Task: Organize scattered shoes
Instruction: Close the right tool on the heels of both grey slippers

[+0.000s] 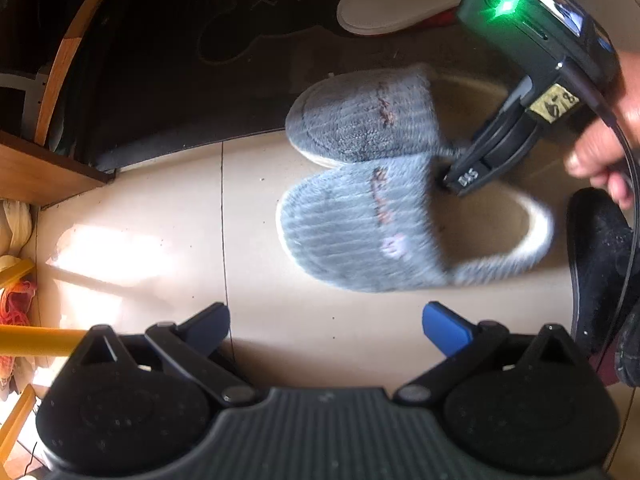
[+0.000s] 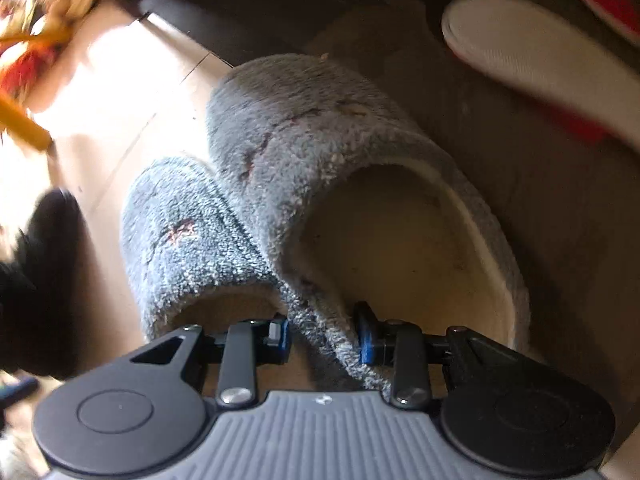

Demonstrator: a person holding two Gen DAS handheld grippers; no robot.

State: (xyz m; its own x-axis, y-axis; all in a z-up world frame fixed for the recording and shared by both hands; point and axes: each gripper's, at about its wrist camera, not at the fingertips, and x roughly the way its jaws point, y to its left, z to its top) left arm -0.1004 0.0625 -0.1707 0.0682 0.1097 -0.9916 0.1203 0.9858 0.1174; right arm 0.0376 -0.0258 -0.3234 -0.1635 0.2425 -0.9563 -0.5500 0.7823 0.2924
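Note:
Two fluffy grey slippers lie side by side on the floor with their toes toward the left in the left wrist view. The far slipper (image 1: 360, 120) (image 2: 320, 140) rests partly on a dark mat; the near slipper (image 1: 352, 232) (image 2: 188, 232) lies on the tiles. My right gripper (image 1: 450, 178) (image 2: 324, 338) points down at their openings, its blue pads pinching the touching side walls of the pair. A hand (image 1: 608, 148) holds it. My left gripper (image 1: 326, 320) hovers over bare tile in front of the slippers, open and empty.
A white-soled red shoe (image 1: 400, 4) (image 2: 540, 56) lies on the dark mat (image 1: 180, 60) behind the slippers. At the right edge sits a black shoe (image 1: 596, 264). A wooden shelf (image 1: 40, 168) and a yellow bar (image 1: 36, 340) stand at the left.

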